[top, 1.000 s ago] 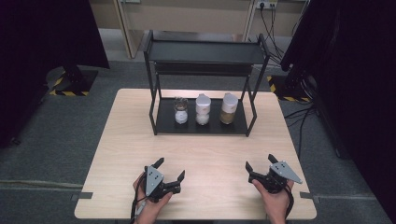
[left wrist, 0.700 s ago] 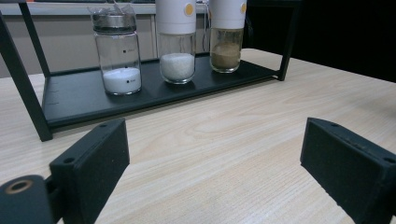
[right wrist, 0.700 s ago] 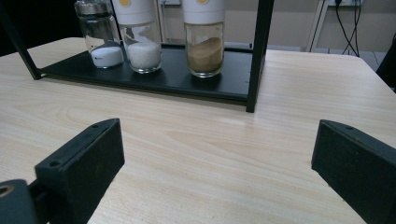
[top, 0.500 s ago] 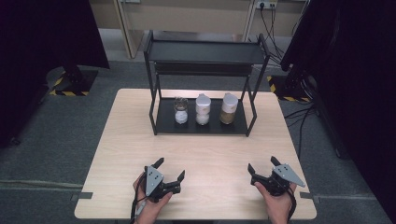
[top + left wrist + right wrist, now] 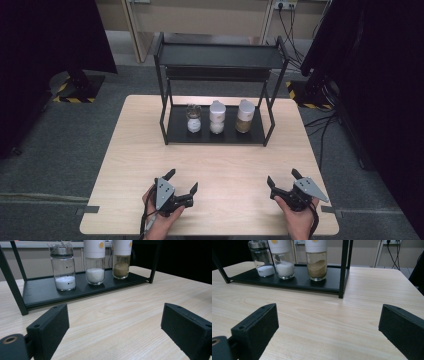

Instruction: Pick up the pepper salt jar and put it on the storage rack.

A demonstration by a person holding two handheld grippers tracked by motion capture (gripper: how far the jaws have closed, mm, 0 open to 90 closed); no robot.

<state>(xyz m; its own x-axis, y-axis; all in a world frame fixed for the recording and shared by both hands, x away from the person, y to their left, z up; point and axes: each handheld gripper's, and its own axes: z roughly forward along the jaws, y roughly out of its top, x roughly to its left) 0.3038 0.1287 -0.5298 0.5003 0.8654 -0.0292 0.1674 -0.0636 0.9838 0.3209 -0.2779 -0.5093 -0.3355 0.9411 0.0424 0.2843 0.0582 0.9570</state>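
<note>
A black two-shelf rack [image 5: 217,55] stands at the far middle of the wooden table [image 5: 135,150]. On its lower shelf are three jars in a row: a metal-lidded glass jar of white powder [image 5: 193,119] [image 5: 62,267], a white-capped jar of white grains [image 5: 216,117] [image 5: 94,265] and a white-capped jar of brown powder [image 5: 244,116] [image 5: 316,261]. My left gripper [image 5: 182,180] [image 5: 115,317] rests near the front edge, open and holding nothing. My right gripper [image 5: 282,176] [image 5: 327,315] sits at the front right, also open, jaws wide apart, well short of the rack.
The rack's top shelf is bare. Bare tabletop lies between the grippers and the rack. The rack's black posts [image 5: 344,267] frame the jars. Grey floor, dark screens and cables [image 5: 325,125] surround the table.
The right gripper has drifted slightly toward the front right of the table. The left gripper and the jars have stayed where they were.
</note>
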